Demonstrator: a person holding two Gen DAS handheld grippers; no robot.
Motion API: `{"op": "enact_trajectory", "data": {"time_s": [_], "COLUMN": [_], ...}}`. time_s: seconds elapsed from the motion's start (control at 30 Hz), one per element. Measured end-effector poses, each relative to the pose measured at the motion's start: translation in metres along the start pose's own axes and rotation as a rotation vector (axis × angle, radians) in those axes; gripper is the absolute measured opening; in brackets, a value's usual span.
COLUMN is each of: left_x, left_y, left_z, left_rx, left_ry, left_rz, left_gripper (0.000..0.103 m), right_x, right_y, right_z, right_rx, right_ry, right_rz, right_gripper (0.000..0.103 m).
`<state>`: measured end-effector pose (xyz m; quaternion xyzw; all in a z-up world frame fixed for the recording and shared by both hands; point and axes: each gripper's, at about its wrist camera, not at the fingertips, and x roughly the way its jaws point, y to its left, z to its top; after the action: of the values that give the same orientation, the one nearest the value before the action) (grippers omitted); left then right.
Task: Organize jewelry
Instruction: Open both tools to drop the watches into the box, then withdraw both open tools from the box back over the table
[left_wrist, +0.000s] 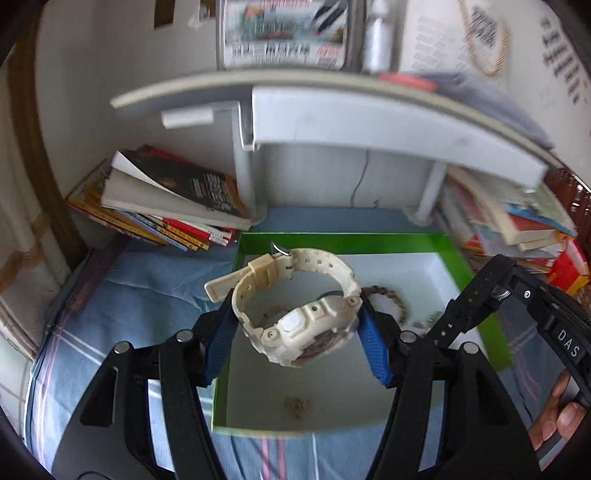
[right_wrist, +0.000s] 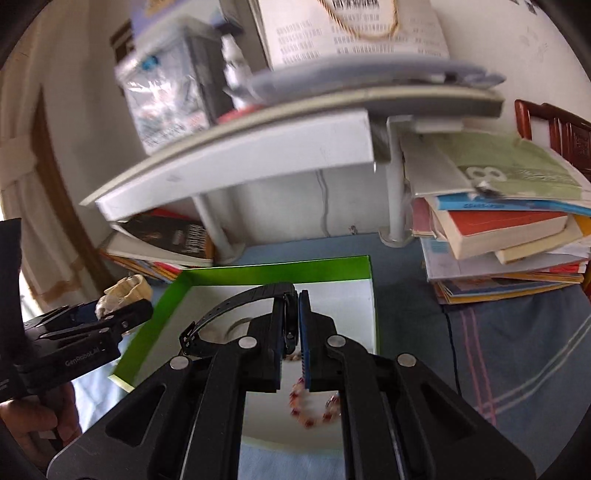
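Note:
My left gripper (left_wrist: 297, 328) is shut on a cream-white watch (left_wrist: 295, 306) and holds it above the green-rimmed white box (left_wrist: 332, 242). My right gripper (right_wrist: 297, 325) is shut on a black watch (right_wrist: 258, 299), its strap arching to the left, above the same box (right_wrist: 258, 267). In the left wrist view the black watch's strap (left_wrist: 469, 306) shows at the right. The cream watch also shows in the right wrist view (right_wrist: 125, 291) at the left. In the box lie a brown bead bracelet (left_wrist: 391, 299), a small brownish piece (left_wrist: 297, 406) and a red-and-white bead bracelet (right_wrist: 314, 406).
The box sits on a blue checked cloth (left_wrist: 147, 273). Stacks of books stand to the left (left_wrist: 166, 199) and to the right (right_wrist: 498, 236). A grey shelf (left_wrist: 369, 114) hangs over the back of the table. A wooden chair (right_wrist: 561, 129) is at the far right.

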<state>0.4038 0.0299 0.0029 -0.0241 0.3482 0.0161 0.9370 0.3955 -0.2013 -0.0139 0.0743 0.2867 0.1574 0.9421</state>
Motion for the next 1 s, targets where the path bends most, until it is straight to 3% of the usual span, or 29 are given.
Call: {"op": "enact_trajectory", "data": {"time_s": [0.17,0.2,0.23,0.27,0.3,0.33,0.37,0.5,0.6,0.73,0.83,1.0], "left_x": [0.03,0.031,0.03,0.026,0.02,0.01,-0.001,-0.054,-0.109,-0.171,-0.207,-0.238], "left_y": [0.007,0.007,0.006,0.004,0.003,0.001,0.0,-0.001,0.006,0.013,0.014,0.011], "left_z": [-0.002,-0.003,-0.004,-0.006,-0.007,-0.01,-0.012,-0.023,-0.043,-0.084,-0.118,-0.174], "left_rx": [-0.009,-0.004,0.006,0.021,0.034,0.058,0.081,0.123,0.102,0.076,0.058,0.031], "left_ry": [0.031,0.016,-0.004,-0.035,-0.063,-0.11,-0.136,-0.192,-0.274,-0.323,-0.337,-0.295], "left_rz": [0.025,0.027,0.031,0.046,0.063,0.081,0.084,0.1,0.072,0.018,0.02,0.017], "left_gripper": [0.062,0.068,0.074,0.092,0.099,0.099,0.099,0.099,0.099,0.099,0.099,0.099], "right_x": [0.025,0.027,0.028,0.026,0.023,0.015,0.004,-0.059,-0.118,-0.186,-0.22,-0.255], "right_y": [-0.005,-0.005,-0.006,-0.006,-0.007,-0.008,-0.009,-0.004,0.007,0.031,0.051,0.081], "right_z": [0.004,0.004,0.004,0.003,0.001,0.0,-0.002,-0.006,-0.015,-0.043,-0.073,-0.129], "right_rx": [0.019,0.015,0.014,0.018,0.027,0.041,0.052,0.063,0.057,0.013,-0.027,-0.093], "right_ry": [0.022,0.017,0.014,0.015,0.012,-0.01,-0.047,-0.174,-0.255,-0.322,-0.325,-0.25], "right_rz": [-0.029,-0.044,-0.052,-0.051,-0.045,-0.029,-0.022,-0.012,0.025,0.021,0.003,-0.032], "right_gripper": [0.009,0.009,0.017,0.034,0.046,0.071,0.088,0.091,0.095,0.1,0.1,0.1]}}
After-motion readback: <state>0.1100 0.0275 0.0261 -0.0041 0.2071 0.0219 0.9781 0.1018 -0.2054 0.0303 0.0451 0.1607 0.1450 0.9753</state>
